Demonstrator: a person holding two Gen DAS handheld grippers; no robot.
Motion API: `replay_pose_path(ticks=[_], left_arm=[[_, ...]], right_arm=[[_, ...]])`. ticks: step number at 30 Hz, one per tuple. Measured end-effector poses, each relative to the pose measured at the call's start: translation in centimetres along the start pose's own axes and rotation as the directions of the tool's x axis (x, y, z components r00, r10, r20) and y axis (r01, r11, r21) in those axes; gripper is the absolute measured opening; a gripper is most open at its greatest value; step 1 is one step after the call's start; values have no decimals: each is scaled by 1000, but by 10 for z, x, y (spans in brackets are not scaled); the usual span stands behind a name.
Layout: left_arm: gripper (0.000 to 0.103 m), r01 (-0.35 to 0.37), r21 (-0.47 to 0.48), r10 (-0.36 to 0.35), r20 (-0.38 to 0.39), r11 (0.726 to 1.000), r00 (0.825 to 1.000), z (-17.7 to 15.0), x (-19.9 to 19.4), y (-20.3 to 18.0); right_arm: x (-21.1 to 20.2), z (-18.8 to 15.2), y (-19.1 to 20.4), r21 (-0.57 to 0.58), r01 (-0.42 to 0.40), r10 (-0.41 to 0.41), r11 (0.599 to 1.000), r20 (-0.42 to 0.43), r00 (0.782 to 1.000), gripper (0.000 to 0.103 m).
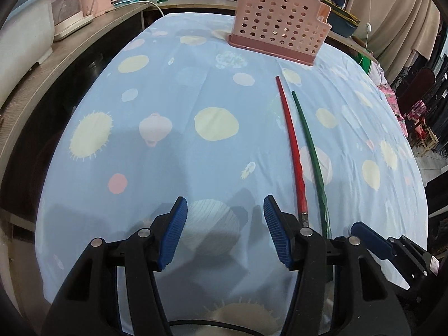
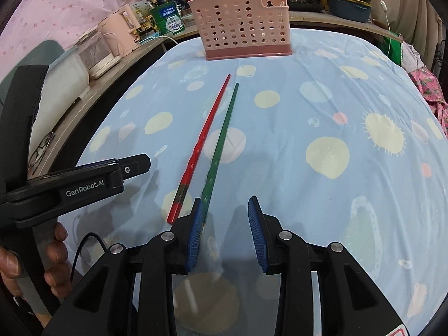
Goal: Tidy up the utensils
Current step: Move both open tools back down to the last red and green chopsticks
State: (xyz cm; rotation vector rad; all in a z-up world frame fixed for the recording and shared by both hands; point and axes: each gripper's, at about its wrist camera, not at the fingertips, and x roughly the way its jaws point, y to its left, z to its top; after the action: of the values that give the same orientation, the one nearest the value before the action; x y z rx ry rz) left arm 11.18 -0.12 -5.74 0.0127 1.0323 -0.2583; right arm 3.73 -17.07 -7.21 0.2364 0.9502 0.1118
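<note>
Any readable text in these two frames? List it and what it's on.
"GenRobot.AI": on the side of the left gripper, seen in the right wrist view.
Green box on the shelf: white print, too blurred to read.
Red-edged sticker at the bottom edge: cut off, unreadable.

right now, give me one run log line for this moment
left gripper open, empty | right gripper open, empty | red chopstick, green chopstick side by side on tablecloth | pink utensil basket beyond them
</note>
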Motion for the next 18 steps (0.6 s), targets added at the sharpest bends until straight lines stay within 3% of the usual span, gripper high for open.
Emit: replay_pose_path(ticks=[10, 18], left_arm=[[64, 0, -1, 0, -5, 1000, 1000, -10, -2, 1], [67, 2, 19, -2, -16, 1000, 1000, -12, 1, -6]], right_arm=[[8, -11, 21, -80, 6, -8, 997, -21, 1000, 33], [8, -12, 17, -77, 42, -42, 996, -9, 999, 18]])
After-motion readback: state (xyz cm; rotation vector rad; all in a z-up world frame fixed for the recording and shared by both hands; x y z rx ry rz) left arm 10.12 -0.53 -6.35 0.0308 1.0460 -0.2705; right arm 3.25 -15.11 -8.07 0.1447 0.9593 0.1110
